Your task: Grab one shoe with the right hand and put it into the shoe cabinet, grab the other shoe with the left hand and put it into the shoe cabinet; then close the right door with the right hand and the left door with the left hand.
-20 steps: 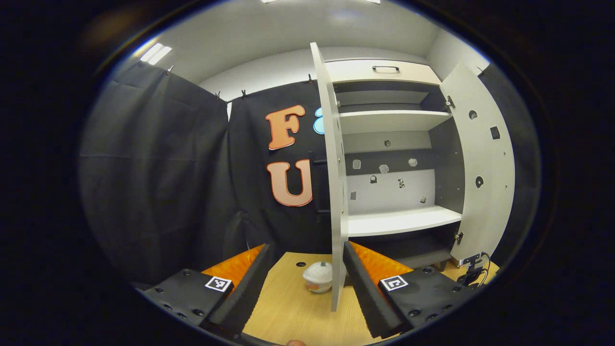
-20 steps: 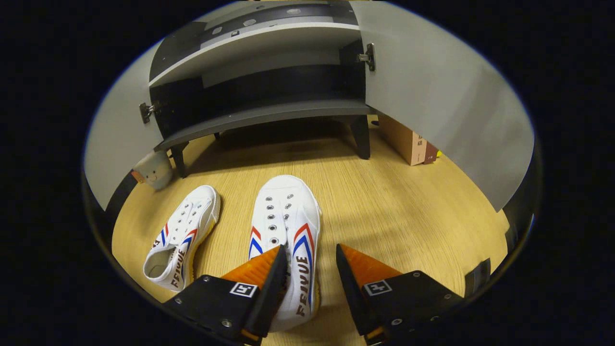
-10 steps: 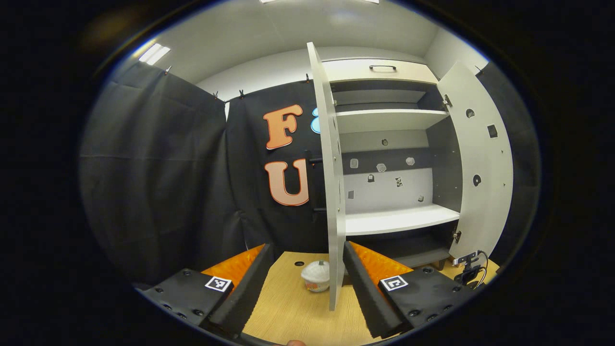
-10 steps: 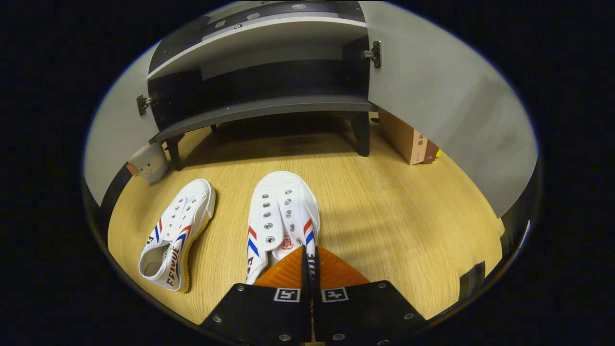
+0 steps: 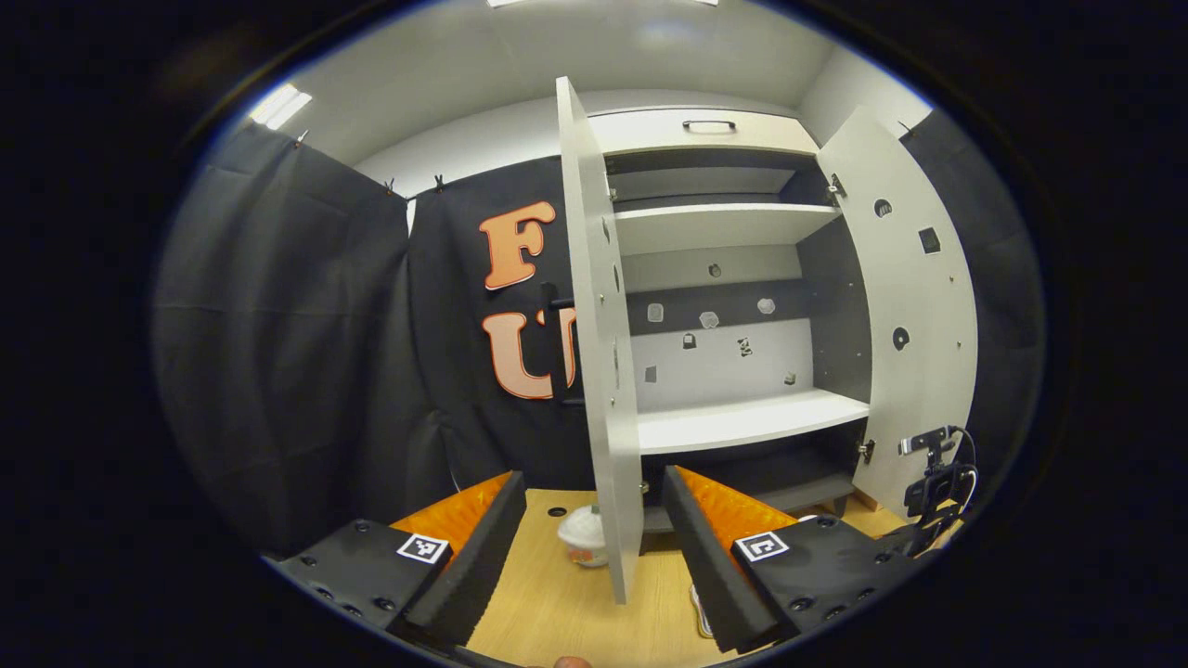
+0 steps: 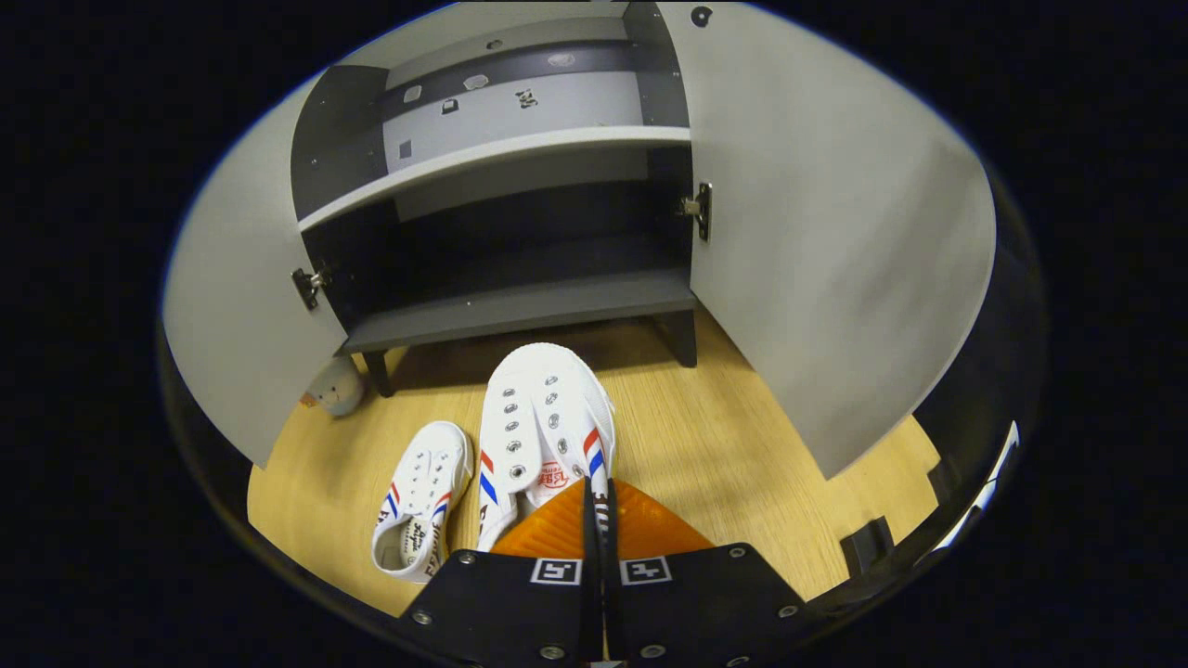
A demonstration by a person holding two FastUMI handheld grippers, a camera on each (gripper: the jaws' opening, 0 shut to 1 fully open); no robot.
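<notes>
In the right gripper view, my right gripper (image 6: 597, 496) is shut on the side wall of a white canvas shoe (image 6: 543, 417) with red and blue stripes, held above the wooden floor, toe toward the cabinet. The second shoe (image 6: 419, 496) lies on the floor to its left. The shoe cabinet's dark bottom shelf (image 6: 520, 311) stands straight ahead with both doors swung out. In the left gripper view, my left gripper (image 5: 594, 478) is open with nothing in it, facing the edge of the left door (image 5: 599, 325) and the white shelf (image 5: 742, 422).
The right door (image 6: 817, 241) and left door (image 6: 232, 325) flank the opening. A small round plush toy (image 6: 334, 390) sits on the floor by the cabinet's left leg, and the same toy (image 5: 580, 538) shows beside the left door. The other gripper (image 5: 937, 482) is far right.
My right gripper shut on the shoe, then lifted it off the floor and toward the cabinet. My left gripper stayed open and drifted slightly right.
</notes>
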